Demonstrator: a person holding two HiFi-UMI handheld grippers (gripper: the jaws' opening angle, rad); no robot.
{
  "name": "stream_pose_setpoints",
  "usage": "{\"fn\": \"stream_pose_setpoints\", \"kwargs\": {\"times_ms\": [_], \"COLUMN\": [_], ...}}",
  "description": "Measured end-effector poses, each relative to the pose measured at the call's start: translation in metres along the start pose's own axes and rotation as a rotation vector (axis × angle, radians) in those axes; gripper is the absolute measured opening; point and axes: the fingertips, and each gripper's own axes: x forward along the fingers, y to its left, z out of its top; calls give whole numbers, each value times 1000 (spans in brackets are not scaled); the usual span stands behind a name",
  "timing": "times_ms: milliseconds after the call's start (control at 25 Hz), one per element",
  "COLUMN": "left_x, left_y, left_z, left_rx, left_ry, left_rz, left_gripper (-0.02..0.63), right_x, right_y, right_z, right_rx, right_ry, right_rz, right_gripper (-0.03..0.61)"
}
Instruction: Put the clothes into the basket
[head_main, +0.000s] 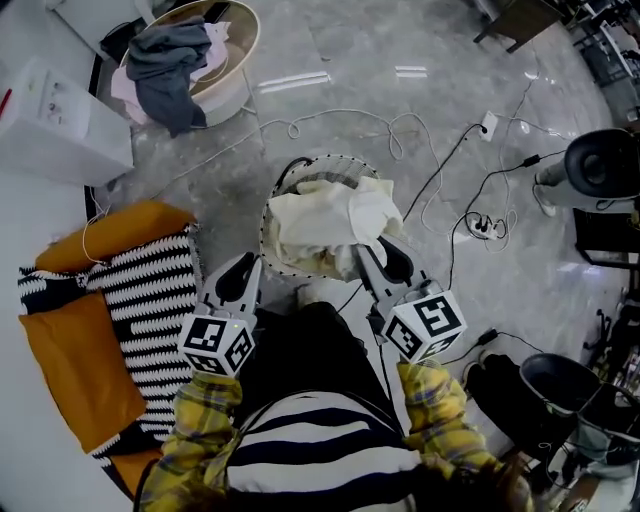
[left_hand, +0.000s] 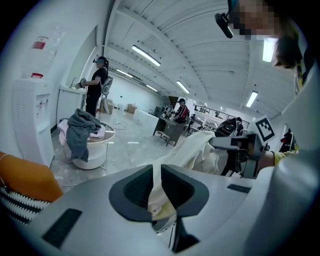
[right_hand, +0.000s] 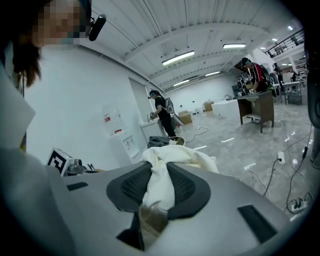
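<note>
The left hand-held gripper (head_main: 245, 268) and the right hand-held gripper (head_main: 380, 255) are both closed on one cream cloth (head_main: 325, 225). In the left gripper view a thin fold of the cloth is pinched between the two dark pads. In the right gripper view a thicker bunch fills the gap and spills over the jaws. In the head view the cloth lies heaped over the mouth of a basket (head_main: 335, 158) on the grey floor, just ahead of the person's knees. It covers most of the opening, so only the far, dotted rim shows. The left gripper holds the cloth's near left edge and the right gripper its near right edge. Whether the cloth's weight rests on the basket or hangs from the grippers cannot be told.

Well apart, at the upper left, a round tub (head_main: 243, 45) holds a grey garment (head_main: 170, 65), which drapes over its side. To the left lie an orange cushion (head_main: 75, 365) and a black-and-white striped blanket (head_main: 150, 300). Cables (head_main: 440, 170) trail across the floor to the right.
</note>
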Motion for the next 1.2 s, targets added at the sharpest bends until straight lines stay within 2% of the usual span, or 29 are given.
{"fn": "stream_pose_setpoints", "kwargs": {"times_ms": [200,520,840,920,1040,1200], "left_x": [12,25,42,44,46,47], "left_y": [1,11,23,29,33,34], "left_z": [-17,-41,-69,-75,-81,-81], "left_rx": [-4,-31,-66,-73,-83,-92], "left_ry": [55,113,173,186,204,217], "left_rz": [12,41,58,62,68,68], "left_gripper": [41,41,41,41,41,41], "right_x": [16,48,76,83,89,97], "right_y": [-26,-47,-53,-51,-46,-42], "right_z": [-48,-105,-161,-174,-177,-163], "right_rx": [34,30,-72,-126,-228,-210], "right_ry": [98,219,402,464,502,469], "right_rz": [-25,-10,-2,-11,-20,-5], "right_gripper": [103,104,112,125,167,167]}}
